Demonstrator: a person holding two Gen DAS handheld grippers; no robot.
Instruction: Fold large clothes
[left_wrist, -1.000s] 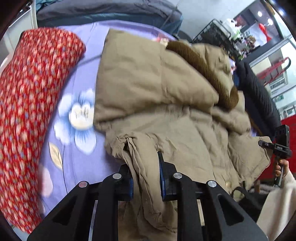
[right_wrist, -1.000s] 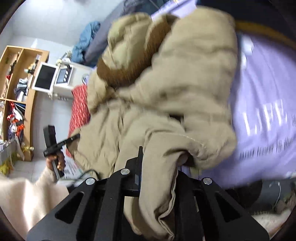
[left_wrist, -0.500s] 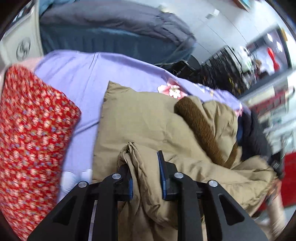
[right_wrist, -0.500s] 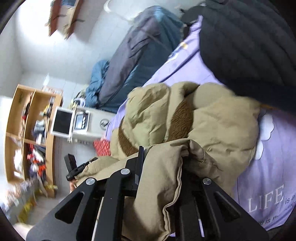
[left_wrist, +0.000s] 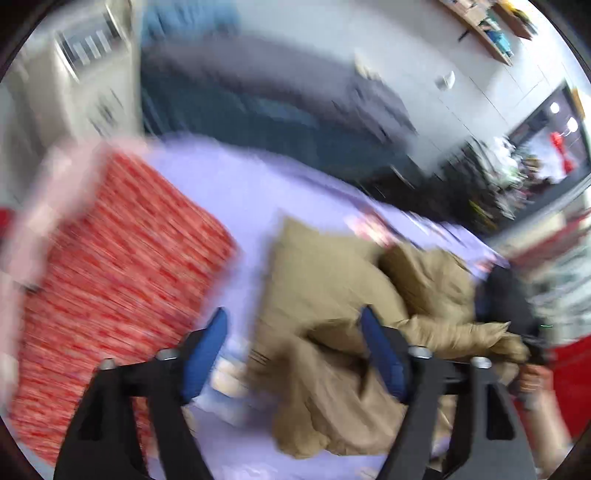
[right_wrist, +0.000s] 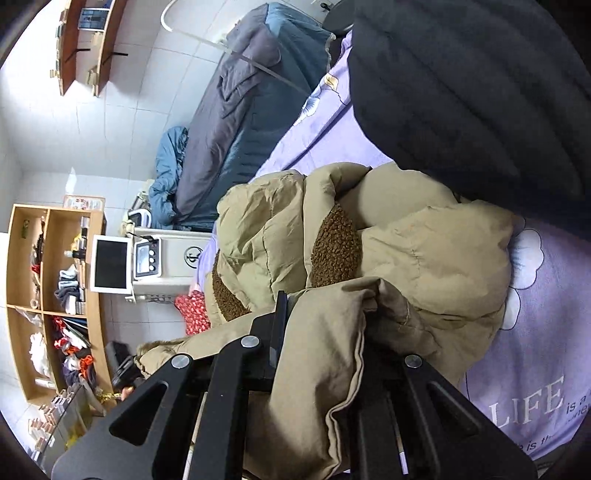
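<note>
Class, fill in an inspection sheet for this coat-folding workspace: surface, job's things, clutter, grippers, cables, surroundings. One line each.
Surface: bed with a lilac flowered sheet, printed "LIFE".
Job's things: tan coat with brown fleece collar, bunched on the sheet.
Clutter: red patterned pillow beside the coat; black quilted garment at the coat's far side.
Grippers: left gripper open, blue pads apart, view blurred; right gripper shut on a coat fold.
Cables: nothing seen.
Surroundings: wooden shelf with oddments, white appliance, dark blue bedding by a tiled wall.
</note>
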